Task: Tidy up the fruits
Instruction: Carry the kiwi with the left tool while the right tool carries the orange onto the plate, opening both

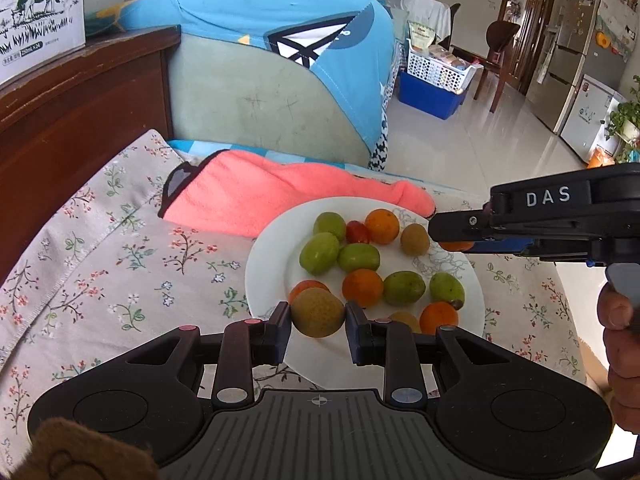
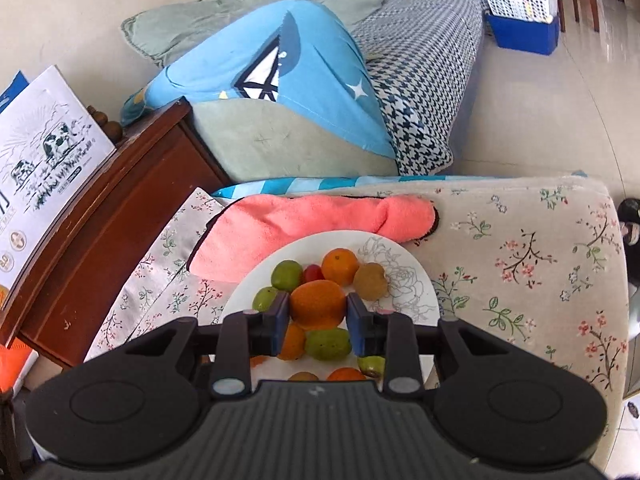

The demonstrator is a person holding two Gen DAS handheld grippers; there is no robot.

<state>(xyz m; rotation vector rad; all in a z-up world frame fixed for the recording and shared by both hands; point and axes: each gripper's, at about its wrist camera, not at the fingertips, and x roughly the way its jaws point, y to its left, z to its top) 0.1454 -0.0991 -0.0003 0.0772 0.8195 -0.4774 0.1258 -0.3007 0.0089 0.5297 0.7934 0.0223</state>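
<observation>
both wrist views close above plate (image 1: 264,264)

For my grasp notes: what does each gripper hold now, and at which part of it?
The left gripper holds a brownish-yellow fruit by its two opposite sides. The right gripper holds an orange fruit the same way, between its fingers.

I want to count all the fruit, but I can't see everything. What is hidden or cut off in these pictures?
- Right wrist view: the near part of the white plate and some fruit, hidden behind the right gripper and its orange fruit.
- Left wrist view: the plate's near rim and a brownish fruit, partly behind the left gripper.
- Left wrist view: the person's hand, cut off by the right edge.
</observation>
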